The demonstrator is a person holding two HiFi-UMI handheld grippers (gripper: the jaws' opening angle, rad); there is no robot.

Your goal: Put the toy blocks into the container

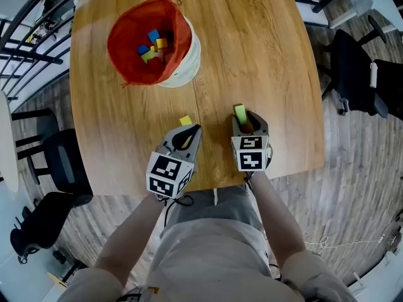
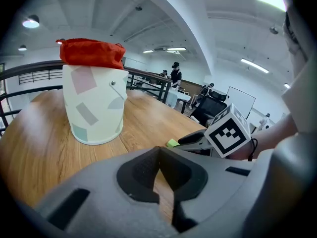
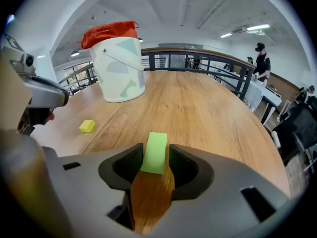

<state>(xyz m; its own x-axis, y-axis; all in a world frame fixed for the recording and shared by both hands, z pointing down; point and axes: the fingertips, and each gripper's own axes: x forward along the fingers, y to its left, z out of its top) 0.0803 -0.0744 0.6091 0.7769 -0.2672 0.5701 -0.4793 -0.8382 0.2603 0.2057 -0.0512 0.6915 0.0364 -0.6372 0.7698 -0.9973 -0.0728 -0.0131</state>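
A white bucket lined with a red bag stands at the table's far left, with several coloured blocks inside. My right gripper is shut on a light green block, which sticks out past the jaws just above the wood. A small yellow block lies on the table right in front of my left gripper; it also shows in the right gripper view as the yellow block. The left gripper has its jaws together with nothing between them. Both gripper views show the bucket ahead.
The round wooden table ends just behind both grippers, at the person's body. Black chairs stand on the right and a dark chair on the left. A metal railing and people stand far beyond the table.
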